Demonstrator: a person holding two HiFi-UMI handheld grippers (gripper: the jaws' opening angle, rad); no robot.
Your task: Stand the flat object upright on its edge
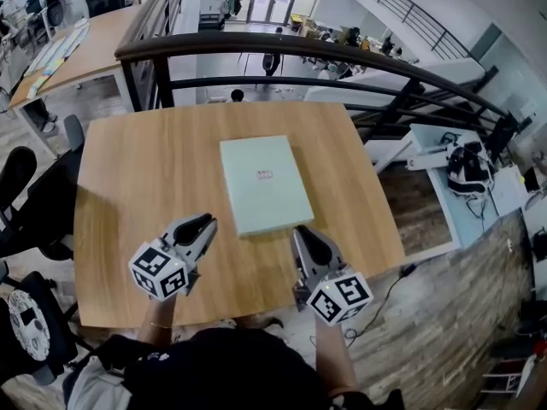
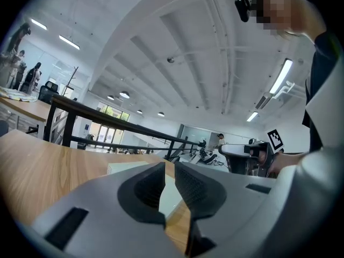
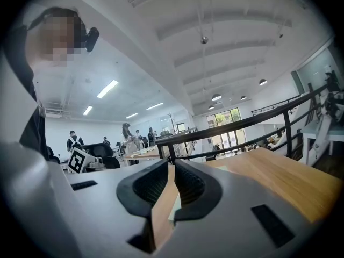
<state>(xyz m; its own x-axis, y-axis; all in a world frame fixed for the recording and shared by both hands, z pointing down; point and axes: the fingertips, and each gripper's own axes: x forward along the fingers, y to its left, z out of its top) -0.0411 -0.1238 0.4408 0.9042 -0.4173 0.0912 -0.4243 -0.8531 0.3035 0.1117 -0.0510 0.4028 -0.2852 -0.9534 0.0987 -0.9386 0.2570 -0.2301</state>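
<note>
**Approach step: the object lies flat and neither claw has it**

The flat object (image 1: 265, 182), a pale green slab with a small red label (image 1: 264, 175) on top, lies face-down-flat near the middle of the wooden surface (image 1: 137, 186). None of its edges are lifted.

Your left claw (image 1: 205, 222) sits near the slab's near-left corner but apart from it. Your right claw (image 1: 303, 231) is just beside the near-right corner. In both gripper views the jaws are pressed together with nothing between them, only wood and a strip of the slab showing beyond the tips.

My reading is that you are at the very start: closing in, with no contact made and the standing-up not yet begun.

The next move probably calls for these things:
- Get a tip under or against one long edge so the slab can be levered up, since it lies flush on the wood.
- Use the other claw as a stop on the opposite edge, or the slab will likely slide instead of tipping.
- If you mean to pinch the edge, spread a claw first.
- Once it is up, steady it before letting go, because a thin edge gives little footing.
</note>
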